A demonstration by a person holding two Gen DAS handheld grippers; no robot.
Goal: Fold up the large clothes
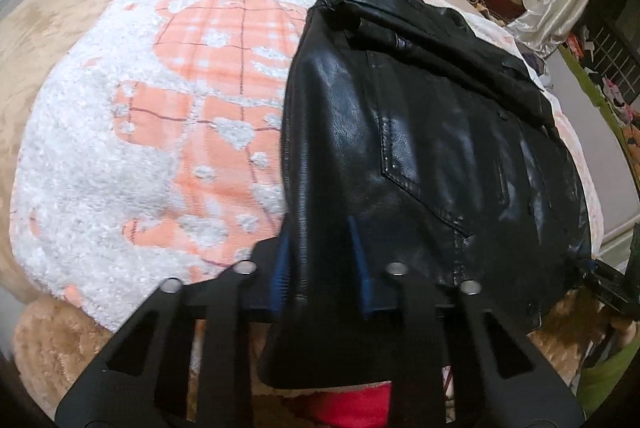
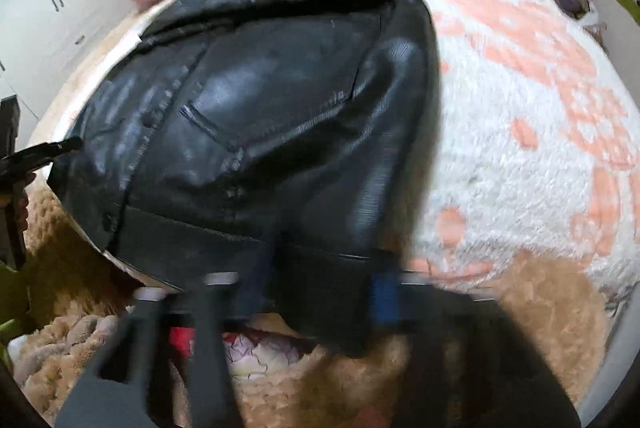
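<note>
No legible text, label, brand, number or sign is found in either wrist view. The black leather jacket [image 1: 420, 148] carries no readable marking, and only an orange-and-white pattern without lettering is shown on the fleece blanket [image 1: 140, 148]. The right wrist view is blurred.
</note>
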